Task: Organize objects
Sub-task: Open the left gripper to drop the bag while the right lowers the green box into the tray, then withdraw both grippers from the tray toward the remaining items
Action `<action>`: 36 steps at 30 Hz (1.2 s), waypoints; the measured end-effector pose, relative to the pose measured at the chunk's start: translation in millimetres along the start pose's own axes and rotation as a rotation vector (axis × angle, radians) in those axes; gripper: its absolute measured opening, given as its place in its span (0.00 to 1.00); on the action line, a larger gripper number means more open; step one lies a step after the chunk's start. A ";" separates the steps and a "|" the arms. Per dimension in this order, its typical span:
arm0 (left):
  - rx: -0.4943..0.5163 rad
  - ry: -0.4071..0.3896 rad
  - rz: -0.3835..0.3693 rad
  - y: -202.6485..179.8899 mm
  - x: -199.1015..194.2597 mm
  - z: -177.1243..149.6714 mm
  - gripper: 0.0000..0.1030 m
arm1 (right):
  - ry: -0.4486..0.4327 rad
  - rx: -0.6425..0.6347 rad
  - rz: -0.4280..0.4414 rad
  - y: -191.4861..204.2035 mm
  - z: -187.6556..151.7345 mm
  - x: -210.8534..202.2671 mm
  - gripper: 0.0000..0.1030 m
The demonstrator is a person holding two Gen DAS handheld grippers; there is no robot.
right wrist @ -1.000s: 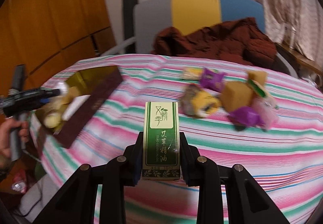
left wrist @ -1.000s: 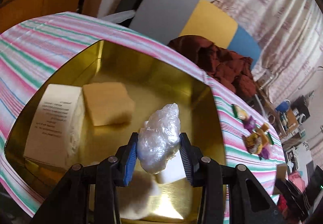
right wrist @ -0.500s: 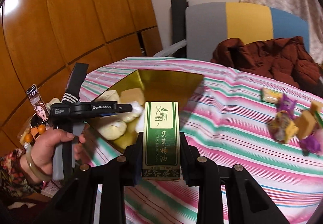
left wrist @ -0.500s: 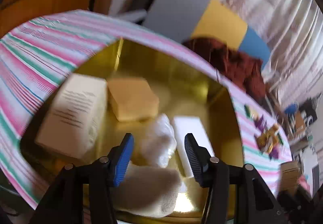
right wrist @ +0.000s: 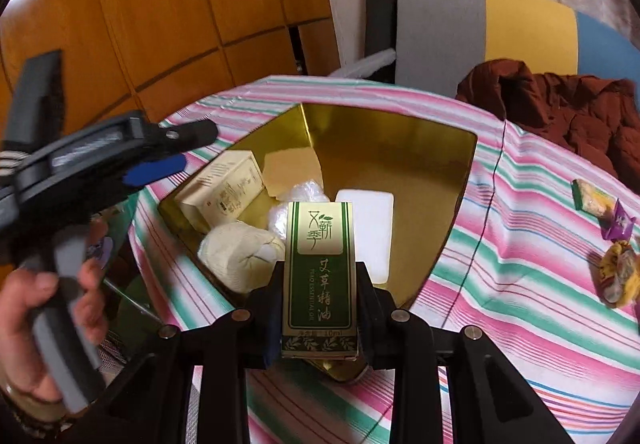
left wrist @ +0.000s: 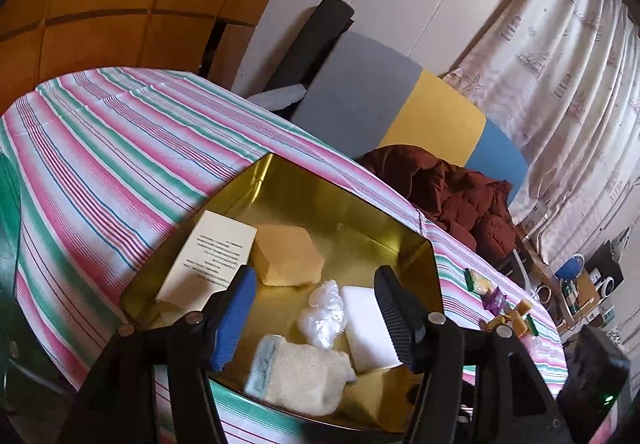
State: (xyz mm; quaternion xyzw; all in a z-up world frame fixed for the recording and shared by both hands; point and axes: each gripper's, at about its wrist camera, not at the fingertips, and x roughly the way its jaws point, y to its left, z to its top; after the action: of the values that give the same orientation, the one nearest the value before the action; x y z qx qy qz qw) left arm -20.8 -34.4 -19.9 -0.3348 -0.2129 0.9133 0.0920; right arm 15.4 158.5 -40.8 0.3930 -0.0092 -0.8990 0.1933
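Released since a second ago, the crumpled clear plastic bag (left wrist: 323,314) now lies on the floor of the gold metal tin (left wrist: 352,204), no longer pinched by the left tool (left wrist: 314,304), whose blue-padded jaws are opening with nothing pressed between them; the bag only shows through the gap, below them. The right tool (right wrist: 318,286) has swung from the sweets side of the bench over to the tin and keeps its jaws clamped on the green and gold essential-oil carton (right wrist: 319,272), held upright above the tin's near edge.

Nearest inside the tin lies a folded cream towel (left wrist: 298,374), touching the plastic bag behind it. A white rectangular block (left wrist: 366,326) lies just beside the bag. Farther in, a tan sponge-like block (left wrist: 288,256) rests against a cream printed box (left wrist: 208,260).

A hand (right wrist: 36,328) grips the left tool's grey handle at the near left of the right view.

Beyond the tin, on the striped pink, green and white cloth of the bench (left wrist: 120,148), small wrapped sweets (right wrist: 612,240) sit well apart from it. Behind the bench, a dark red jacket (right wrist: 560,112) lies on a grey, yellow and blue chair (right wrist: 480,32).
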 end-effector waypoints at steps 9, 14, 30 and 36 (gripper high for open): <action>0.019 0.025 -0.016 -10.1 0.3 -9.8 0.60 | -0.007 0.065 0.019 -8.6 -6.6 -5.2 0.42; 0.032 0.020 -0.024 -14.3 -3.0 -11.7 0.60 | -0.042 0.100 0.022 -16.3 -10.1 -19.8 0.47; 0.222 0.091 -0.121 -73.6 -5.0 -46.3 0.60 | -0.079 0.206 -0.079 -75.9 -33.9 -65.8 0.49; 0.313 0.141 -0.184 -104.7 -8.4 -73.0 0.60 | -0.055 0.245 -0.176 -114.1 -57.5 -78.7 0.50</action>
State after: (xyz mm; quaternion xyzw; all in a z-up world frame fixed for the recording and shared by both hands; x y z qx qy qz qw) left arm 35.8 80.3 -17.9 -0.3587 -0.0911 0.8973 0.2408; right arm 65.9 299.7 -44.4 0.3880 -0.0898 -0.9151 0.0638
